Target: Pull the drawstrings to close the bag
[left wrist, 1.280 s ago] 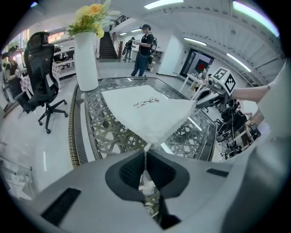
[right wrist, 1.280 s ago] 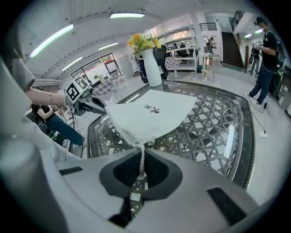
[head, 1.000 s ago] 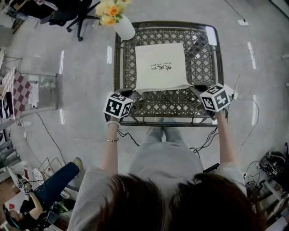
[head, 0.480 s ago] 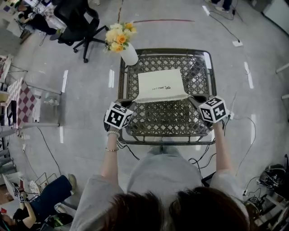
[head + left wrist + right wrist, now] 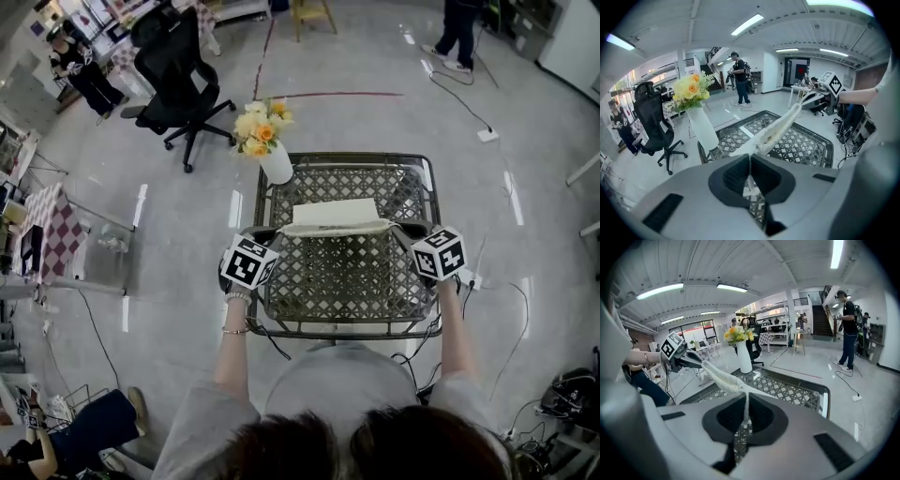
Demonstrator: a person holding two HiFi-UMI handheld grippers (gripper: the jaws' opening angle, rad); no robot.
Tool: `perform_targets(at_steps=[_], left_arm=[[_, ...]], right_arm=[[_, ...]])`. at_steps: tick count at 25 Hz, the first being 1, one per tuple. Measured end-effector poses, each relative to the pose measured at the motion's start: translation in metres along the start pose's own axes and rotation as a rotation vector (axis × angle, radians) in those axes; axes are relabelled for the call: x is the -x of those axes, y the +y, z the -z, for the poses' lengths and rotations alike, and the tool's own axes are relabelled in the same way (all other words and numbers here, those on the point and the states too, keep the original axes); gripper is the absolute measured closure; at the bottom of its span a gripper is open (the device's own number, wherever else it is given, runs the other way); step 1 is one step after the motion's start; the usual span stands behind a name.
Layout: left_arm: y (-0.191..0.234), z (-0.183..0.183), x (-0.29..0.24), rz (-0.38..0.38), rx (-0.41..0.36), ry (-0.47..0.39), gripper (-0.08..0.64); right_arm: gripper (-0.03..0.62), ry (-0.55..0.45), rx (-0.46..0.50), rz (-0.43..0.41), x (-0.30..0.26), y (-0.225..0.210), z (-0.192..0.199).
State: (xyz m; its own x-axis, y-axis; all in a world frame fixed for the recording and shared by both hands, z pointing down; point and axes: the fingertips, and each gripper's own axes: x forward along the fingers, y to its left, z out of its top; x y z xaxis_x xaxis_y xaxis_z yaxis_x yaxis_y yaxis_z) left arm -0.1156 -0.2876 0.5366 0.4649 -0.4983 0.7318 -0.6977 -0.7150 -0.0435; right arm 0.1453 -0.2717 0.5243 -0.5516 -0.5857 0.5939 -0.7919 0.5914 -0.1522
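Left claw (image 5: 750, 165) and right claw (image 5: 746, 420) each pinched tight on a cord (image 5: 746, 403) of the drawstring bag (image 5: 337, 214) — an uneven pull could slip one free.

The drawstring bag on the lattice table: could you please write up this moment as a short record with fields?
bag: cream cloth, its near edge gathered into a taut band between the two grippers
left gripper: shut on left drawstring
right gripper: shut on right drawstring
table: dark metal lattice top, with the bag on its far half
vase of yellow flowers: by the table's far left corner
bag mouth: drawn in; whether it is fully closed cannot be told
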Motion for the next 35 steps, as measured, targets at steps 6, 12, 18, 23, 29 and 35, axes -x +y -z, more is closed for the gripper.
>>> perform_targets(at_steps=[6,12,18,23,29,35], left_arm=[[0.003,-0.017,0.009,-0.025,-0.004,-0.037,0.529],[0.009,-0.032,0.016,-0.053,0.002,-0.084,0.529],[0.011,-0.049,0.027,-0.079,-0.01,-0.127,0.529],[0.012,-0.061,0.035,-0.098,-0.018,-0.16,0.529],[0.012,-0.075,0.046,-0.126,-0.03,-0.201,0.529],[0.01,-0.086,0.059,-0.15,-0.034,-0.242,0.529]], right_arm=[[0.571,-0.032,0.001,0.023,0.009,-0.002,-0.016],[0.571,-0.09,-0.01,0.05,0.015,-0.006,-0.034],[0.571,-0.118,0.02,0.067,0.025,-0.008,-0.047],[0.571,-0.148,0.037,0.083,0.031,-0.009,-0.058],[0.571,-0.184,0.06,0.106,0.041,-0.012,-0.07],[0.571,-0.212,0.077,0.117,0.05,-0.012,-0.082]])
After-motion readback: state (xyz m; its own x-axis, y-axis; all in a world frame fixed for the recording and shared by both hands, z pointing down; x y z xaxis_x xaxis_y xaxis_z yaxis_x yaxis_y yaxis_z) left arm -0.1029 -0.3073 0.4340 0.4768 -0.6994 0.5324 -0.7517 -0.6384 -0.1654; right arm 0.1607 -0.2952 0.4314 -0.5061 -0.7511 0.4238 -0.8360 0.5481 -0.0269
